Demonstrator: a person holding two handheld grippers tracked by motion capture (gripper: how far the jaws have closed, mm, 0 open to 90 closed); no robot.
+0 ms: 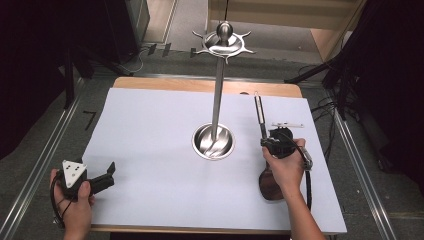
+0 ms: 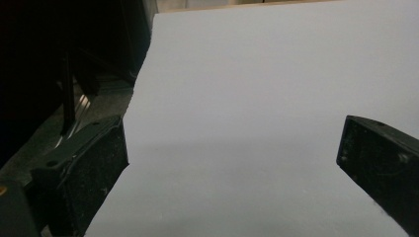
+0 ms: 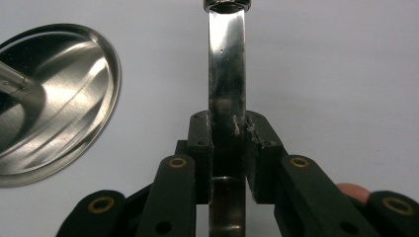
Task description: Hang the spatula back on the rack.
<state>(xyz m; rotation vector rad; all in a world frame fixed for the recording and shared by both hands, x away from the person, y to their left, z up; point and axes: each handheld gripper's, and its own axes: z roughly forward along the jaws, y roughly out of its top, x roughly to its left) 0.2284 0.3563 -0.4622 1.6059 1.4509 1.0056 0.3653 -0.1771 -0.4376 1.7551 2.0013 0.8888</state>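
So the right gripper is clamped on the ladle handle, which lies flat on the surface at about 3 o'clock from the stand. My guess: lift it and hook it up top next. Left gripper sits wide and empty at 8 o'clock.

One stand, one ladle

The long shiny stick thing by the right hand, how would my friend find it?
Start at the tall metal stand rising from its round dish in the middle of the white table. Just to its right lies a utensil, its handle clamped in the right gripper. It lies flat and has a dark bowl-shaped end near the person.
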